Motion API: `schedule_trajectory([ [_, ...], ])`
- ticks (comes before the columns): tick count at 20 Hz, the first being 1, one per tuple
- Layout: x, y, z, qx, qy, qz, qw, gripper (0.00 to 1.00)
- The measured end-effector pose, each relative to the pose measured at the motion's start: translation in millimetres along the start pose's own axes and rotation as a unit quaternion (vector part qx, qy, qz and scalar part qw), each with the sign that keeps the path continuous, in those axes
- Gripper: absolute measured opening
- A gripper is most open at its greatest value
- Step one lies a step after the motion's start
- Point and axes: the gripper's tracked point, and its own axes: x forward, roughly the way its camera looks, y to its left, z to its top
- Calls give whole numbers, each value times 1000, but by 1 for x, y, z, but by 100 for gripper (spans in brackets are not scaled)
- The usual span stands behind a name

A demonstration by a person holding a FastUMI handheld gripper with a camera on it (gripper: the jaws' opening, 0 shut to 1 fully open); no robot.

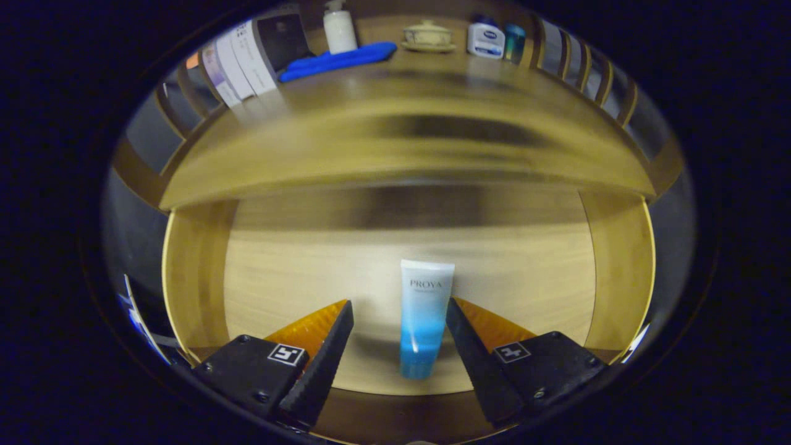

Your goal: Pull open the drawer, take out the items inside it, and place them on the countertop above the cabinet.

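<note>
Two gripper [400, 315] fingers wide apart around tube [424, 315], right one touching.

One tube [425, 315] (drawer), two bottles [339, 28].

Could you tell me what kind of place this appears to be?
Probably a staged bathroom vanity: an open wooden drawer holds a cosmetic tube between the open claw fingers, and a pump bottle stands on the countertop.
</note>
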Motion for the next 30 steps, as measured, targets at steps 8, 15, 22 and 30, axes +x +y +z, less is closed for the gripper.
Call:
schedule_trajectory([
  [8,15,-12,-11,23,33,-19,999,76],
  [15,14,-16,-11,34,29,-11,999,51],
  [22,-25,-14,-18,22,-5,16,1000,48],
  [30,-94,-11,-12,11,-53,40,998,48],
])
